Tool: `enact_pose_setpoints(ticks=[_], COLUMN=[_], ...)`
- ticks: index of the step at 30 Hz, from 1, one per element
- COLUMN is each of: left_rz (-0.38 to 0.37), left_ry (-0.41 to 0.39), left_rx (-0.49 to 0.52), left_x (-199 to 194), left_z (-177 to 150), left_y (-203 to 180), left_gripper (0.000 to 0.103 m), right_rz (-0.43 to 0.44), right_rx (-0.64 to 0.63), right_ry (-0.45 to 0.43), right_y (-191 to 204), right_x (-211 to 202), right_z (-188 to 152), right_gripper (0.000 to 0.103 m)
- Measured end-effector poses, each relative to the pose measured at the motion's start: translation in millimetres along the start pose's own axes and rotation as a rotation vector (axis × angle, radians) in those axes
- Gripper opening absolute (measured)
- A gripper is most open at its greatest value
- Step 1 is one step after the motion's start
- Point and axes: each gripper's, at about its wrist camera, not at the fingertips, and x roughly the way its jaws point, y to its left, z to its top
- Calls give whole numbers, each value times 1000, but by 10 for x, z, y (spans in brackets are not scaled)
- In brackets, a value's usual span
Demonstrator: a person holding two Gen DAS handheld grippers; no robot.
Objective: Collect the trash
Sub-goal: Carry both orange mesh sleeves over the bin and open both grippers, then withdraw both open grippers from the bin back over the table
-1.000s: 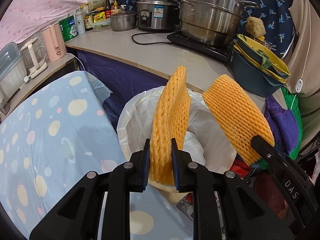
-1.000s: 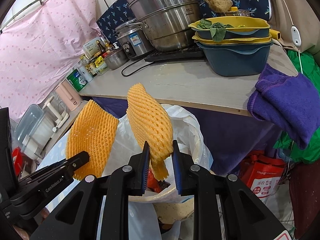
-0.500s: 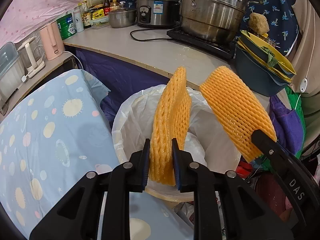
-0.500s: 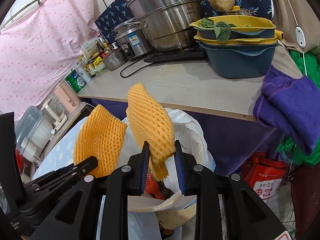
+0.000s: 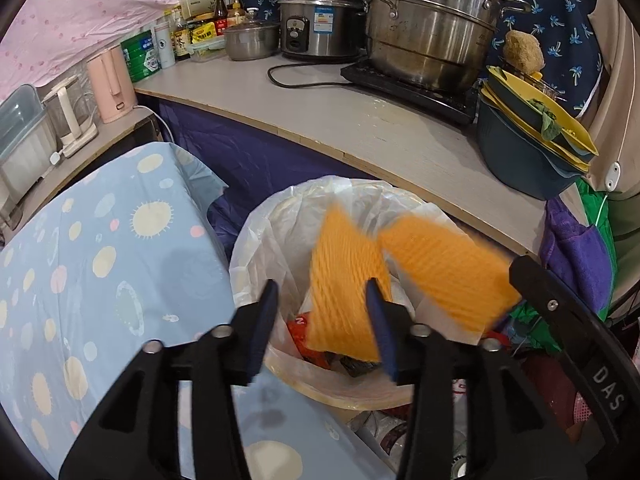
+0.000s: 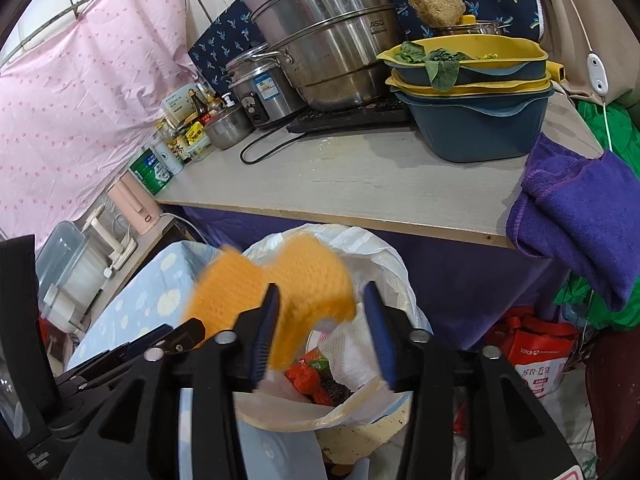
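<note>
While both hand-held grippers, left point(image 5: 322, 322) and right point(image 6: 322, 322), gape wide and empty, two blurred orange foam nets point(image 5: 344, 280) point(image 5: 444, 272) hang over the white-lined trash bin point(image 5: 276, 216).

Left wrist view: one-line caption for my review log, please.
Open left gripper and right gripper above the white-lined trash bin, two blurred orange foam fruit nets over its mouth.

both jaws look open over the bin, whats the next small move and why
Probably draw both grippers back. The left gripper and right gripper stand open, and both orange foam fruit nets are blurred, apparently dropping into the white-lined trash bin.
</note>
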Motion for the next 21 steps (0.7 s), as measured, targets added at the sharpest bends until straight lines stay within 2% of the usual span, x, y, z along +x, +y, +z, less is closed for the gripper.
enact_pose_setpoints(ticks=[4,11,21], left_rz=[12,29,48], left_ry=[-17,-30,-43], left_rx=[-5,-3,-17], left_x=[-45,-118,-239], left_z=[13,-11,-72], left_y=[11,37,143], left_gripper=[61,69,71], right_rz=[4,7,9], right_rx=[-3,-25,-58], right_ry=[-6,-17,-24], right_y=[5,65,190], right_x=[-29,-110,-214], right_z=[29,3,-70], right_gripper=[53,58,63])
